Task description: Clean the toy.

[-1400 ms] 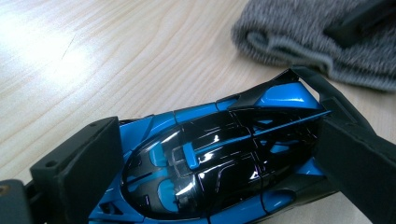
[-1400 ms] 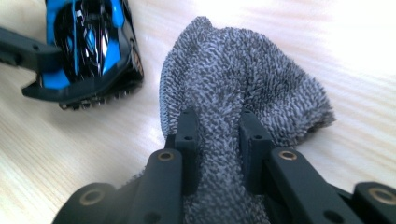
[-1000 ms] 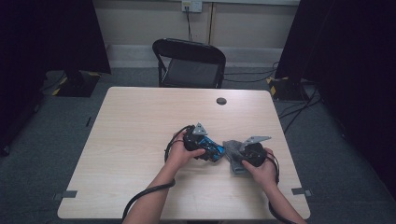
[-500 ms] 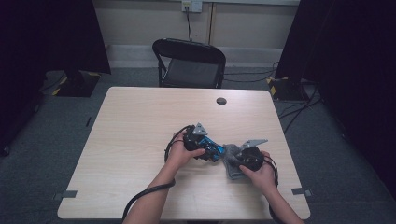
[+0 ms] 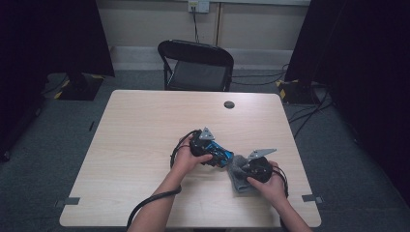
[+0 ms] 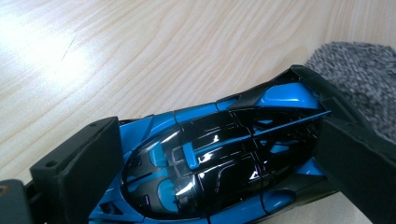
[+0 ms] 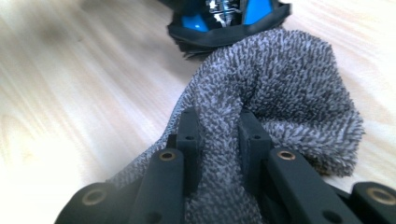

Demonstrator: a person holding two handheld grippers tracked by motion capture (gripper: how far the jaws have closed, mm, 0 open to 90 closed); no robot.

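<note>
A blue and black toy car (image 6: pixel 219 158) lies between the jaws of my left gripper (image 6: pixel 219 163), which press on its two sides. From above, that left gripper (image 5: pixel 220 155) holds the car (image 5: pixel 221 154) low over the wooden table (image 5: pixel 145 130), right of centre. My right gripper (image 7: pixel 218 135) is shut on a fold of a grey terry cloth (image 7: pixel 280 93). The cloth's bunched end rests against one end of the car (image 7: pixel 224 18). In the high view the cloth (image 5: pixel 237 174) lies under my right gripper (image 5: pixel 247 170), just right of the car.
A small dark round cap (image 5: pixel 229 104) sits near the table's far edge. A black folding chair (image 5: pixel 196 65) stands behind the table. Cables trail from both grippers toward the near edge.
The right gripper with the cloth has shifted slightly toward the near edge and then back beside the car. The left gripper and car have stayed put.
</note>
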